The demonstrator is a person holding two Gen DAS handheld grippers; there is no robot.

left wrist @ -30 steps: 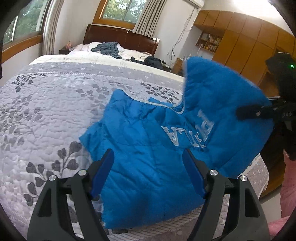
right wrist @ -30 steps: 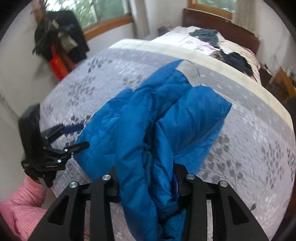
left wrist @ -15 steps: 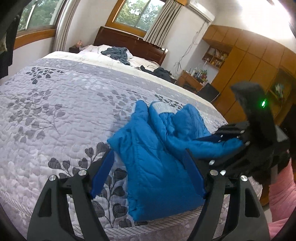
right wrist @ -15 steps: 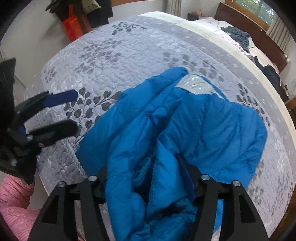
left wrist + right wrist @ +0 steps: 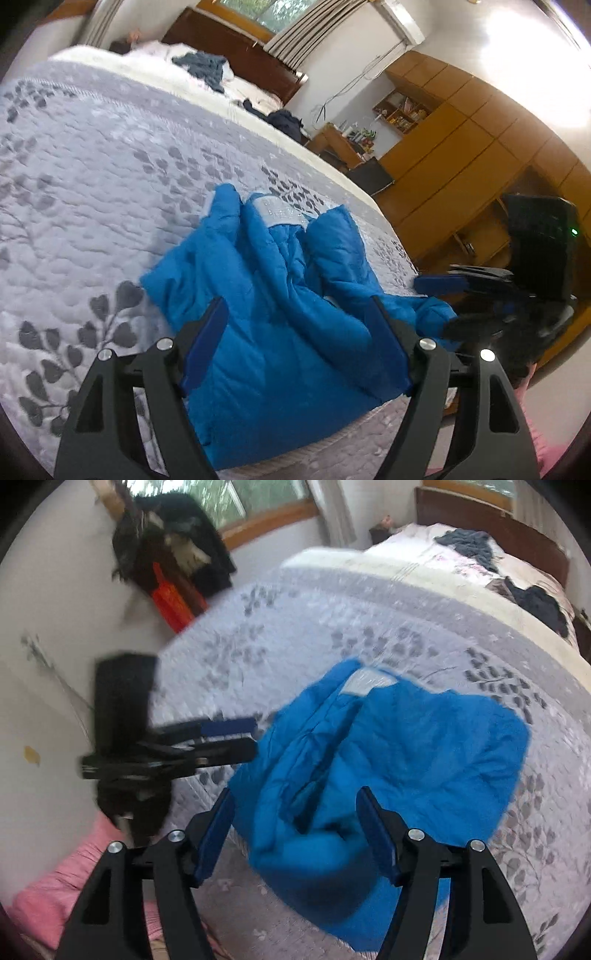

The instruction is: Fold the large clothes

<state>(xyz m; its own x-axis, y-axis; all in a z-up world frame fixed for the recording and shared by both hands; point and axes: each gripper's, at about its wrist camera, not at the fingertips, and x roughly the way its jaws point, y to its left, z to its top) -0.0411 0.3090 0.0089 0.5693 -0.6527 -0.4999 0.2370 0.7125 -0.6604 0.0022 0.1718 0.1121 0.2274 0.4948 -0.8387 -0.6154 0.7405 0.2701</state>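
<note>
Closest to the foot of the bed, the left gripper (image 5: pixel 295 345) hangs just above the near hem of the blue padded jacket (image 5: pixel 280 295), its fingers spread wide with nothing between them. Beside it the right gripper (image 5: pixel 295 834) hovers over the jacket's bunched near corner, its jaws likewise apart and empty; both tools point forward and slightly down toward the bed. The jacket lies in a loose, rumpled heap at the near edge of the grey leaf-patterned quilt (image 5: pixel 92 192), one flap doubled over the body and the pale collar lining (image 5: pixel 282 216) turned up on the far side. It looks puffy, soft and light, probably a bit slick, so a pinch through a seam, hem or cuff should hold better than the quilted middle, which would likely slide. Further up the bed, dark clothes (image 5: pixel 203 66) lie near the wooden headboard (image 5: pixel 236 48).
</note>
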